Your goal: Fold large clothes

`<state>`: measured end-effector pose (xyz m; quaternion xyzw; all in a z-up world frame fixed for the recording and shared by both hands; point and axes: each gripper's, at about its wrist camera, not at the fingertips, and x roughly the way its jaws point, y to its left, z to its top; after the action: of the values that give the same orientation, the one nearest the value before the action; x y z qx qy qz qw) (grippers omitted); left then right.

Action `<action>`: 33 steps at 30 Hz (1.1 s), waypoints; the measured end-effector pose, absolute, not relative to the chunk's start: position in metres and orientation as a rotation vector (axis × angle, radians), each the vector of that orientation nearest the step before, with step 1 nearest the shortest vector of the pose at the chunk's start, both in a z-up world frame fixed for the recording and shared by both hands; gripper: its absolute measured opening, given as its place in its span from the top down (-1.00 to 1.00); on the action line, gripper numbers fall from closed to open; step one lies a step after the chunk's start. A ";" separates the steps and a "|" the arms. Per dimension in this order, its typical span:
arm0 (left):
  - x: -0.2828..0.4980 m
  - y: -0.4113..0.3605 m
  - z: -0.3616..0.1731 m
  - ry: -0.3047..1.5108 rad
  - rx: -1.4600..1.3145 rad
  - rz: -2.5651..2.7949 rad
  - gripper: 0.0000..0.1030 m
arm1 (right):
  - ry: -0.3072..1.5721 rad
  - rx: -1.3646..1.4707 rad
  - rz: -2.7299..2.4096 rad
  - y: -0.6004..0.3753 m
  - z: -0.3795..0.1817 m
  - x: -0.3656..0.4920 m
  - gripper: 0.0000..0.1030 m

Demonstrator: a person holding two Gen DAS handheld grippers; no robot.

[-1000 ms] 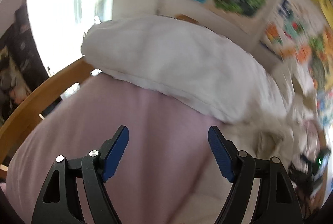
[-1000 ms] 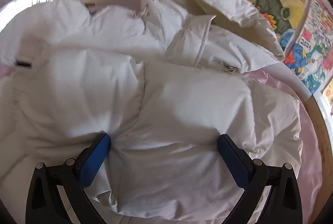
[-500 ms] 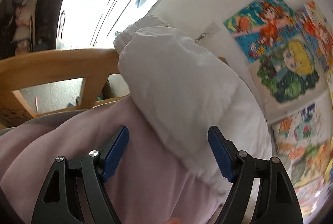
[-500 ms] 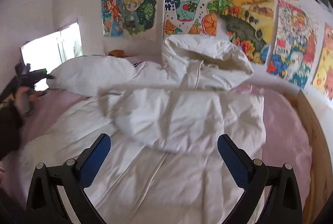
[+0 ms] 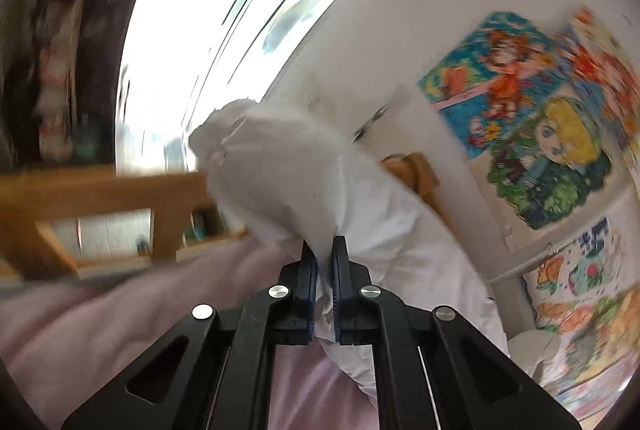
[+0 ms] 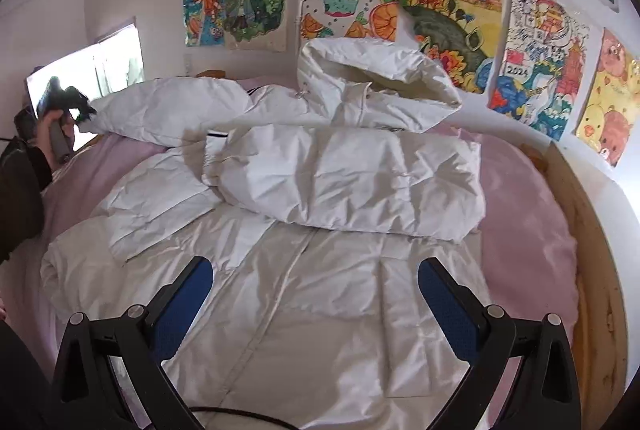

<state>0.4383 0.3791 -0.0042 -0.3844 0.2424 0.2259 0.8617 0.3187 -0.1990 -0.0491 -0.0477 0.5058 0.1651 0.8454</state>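
Two grippers share the work, each placed for its own part. The left gripper (image 5: pixel 325 262) has just been closing, and its blue pads now pinch the white fabric of the outstretched sleeve (image 6: pixel 160 110) near the cuff; a fold of cloth sits squeezed between the jaws, with the rest of the sleeve bulging ahead of them toward the window (image 5: pixel 224 30). Taking the sleeve by its end makes sense to me: that gives the longest lever for swinging it over the body. The right gripper (image 6: pixel 316 286) hangs above the lower front of the white puffer coat (image 6: pixel 304 310), jaws spread wide with nothing between them, the coat's centre seam running up ahead of it. From there it can press the body flat or catch the hem. Ahead of it, the other sleeve (image 6: pixel 352 182) already lies folded across the chest, and beyond that the hood (image 6: pixel 372 78) rests against the postered wall. The coat is spread over the pink bedding (image 6: pixel 524 214), which gives it a soft, broad surface inside the wooden bed frame (image 6: pixel 600 250).
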 end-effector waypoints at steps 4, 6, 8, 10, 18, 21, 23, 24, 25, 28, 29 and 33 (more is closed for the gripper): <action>0.444 0.317 0.068 0.378 -0.490 0.413 0.93 | 1.063 -0.079 0.314 -0.214 -0.038 0.324 -1.00; 0.447 0.277 0.099 0.320 -0.310 0.362 0.93 | 1.053 -0.057 0.289 -0.224 -0.031 0.327 -1.00; 0.448 0.219 0.129 0.260 -0.096 0.274 0.93 | 1.046 -0.026 0.251 -0.238 -0.024 0.330 -1.00; 0.447 0.168 0.141 0.232 0.065 0.184 0.93 | 1.039 -0.001 0.220 -0.249 -0.019 0.333 -1.00; 0.455 -0.035 0.111 0.338 0.502 -0.274 0.85 | 0.996 0.138 0.042 -0.317 0.002 0.339 -1.00; 0.463 -0.098 0.068 0.497 0.580 -0.515 0.78 | 0.995 0.152 -0.001 -0.336 0.003 0.337 -1.00; 0.458 -0.130 0.030 0.611 0.619 -0.648 0.66 | 1.001 0.145 -0.029 -0.346 0.000 0.335 -1.00; 0.456 -0.137 0.017 0.643 0.622 -0.680 0.62 | 1.006 0.144 -0.036 -0.352 -0.002 0.334 -1.00; 0.453 -0.145 0.001 0.691 0.623 -0.715 0.40 | 1.009 0.141 -0.043 -0.356 -0.005 0.333 -1.00; 0.442 -0.152 -0.032 0.766 0.616 -0.785 -0.12 | 1.031 0.138 -0.052 -0.365 -0.016 0.330 -1.00; 0.437 -0.151 -0.040 0.790 0.619 -0.804 -0.12 | 1.045 0.148 -0.053 -0.369 -0.021 0.329 -1.00; 0.417 -0.134 -0.047 0.851 0.536 -0.834 -0.12 | 1.095 0.221 -0.035 -0.376 -0.044 0.328 -1.00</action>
<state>0.4173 -0.1339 -0.0465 0.2491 0.3957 -0.3880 0.7942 0.3283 -0.3761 -0.0444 0.1047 0.5194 -0.0168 0.8479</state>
